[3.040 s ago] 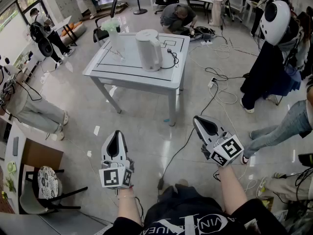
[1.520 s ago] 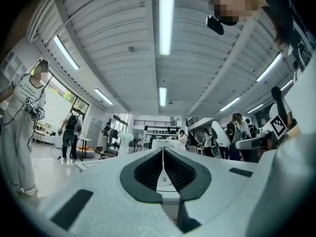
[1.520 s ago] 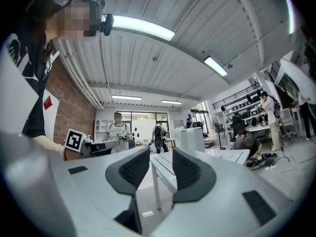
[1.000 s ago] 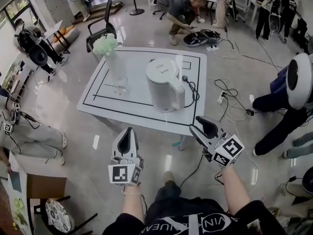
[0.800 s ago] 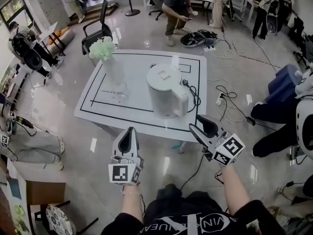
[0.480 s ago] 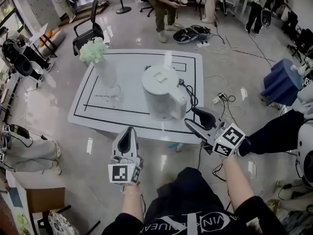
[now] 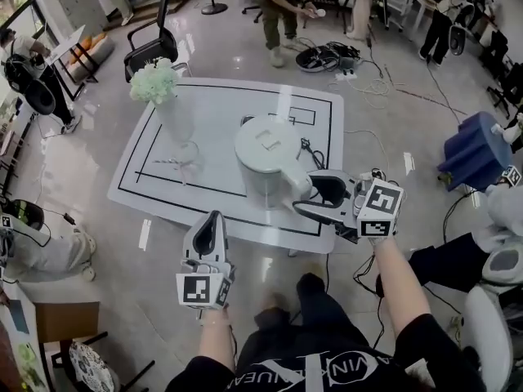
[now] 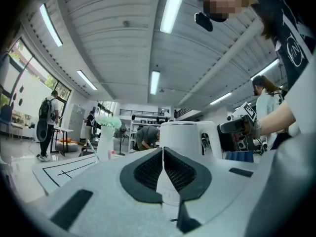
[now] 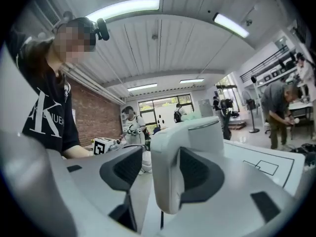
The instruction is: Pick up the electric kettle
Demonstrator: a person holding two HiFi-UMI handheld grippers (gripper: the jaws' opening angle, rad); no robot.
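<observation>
Right gripper view has the kettle's handle (image 9: 167, 174) between the jaws of the right tongs (image 7: 305, 195), which are opening. The left tongs (image 7: 214, 220) are closed, empty, near the counter (image 7: 221, 104) edge. The kettle (image 7: 263, 147) stands upright there, near a vase (image 7: 170, 113).

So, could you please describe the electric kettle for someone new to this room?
Find the white table with black lines mid-room. The electric kettle stands on its near right part: white, broad, lidded, with a handle, unlike the slim flower vase.
</observation>
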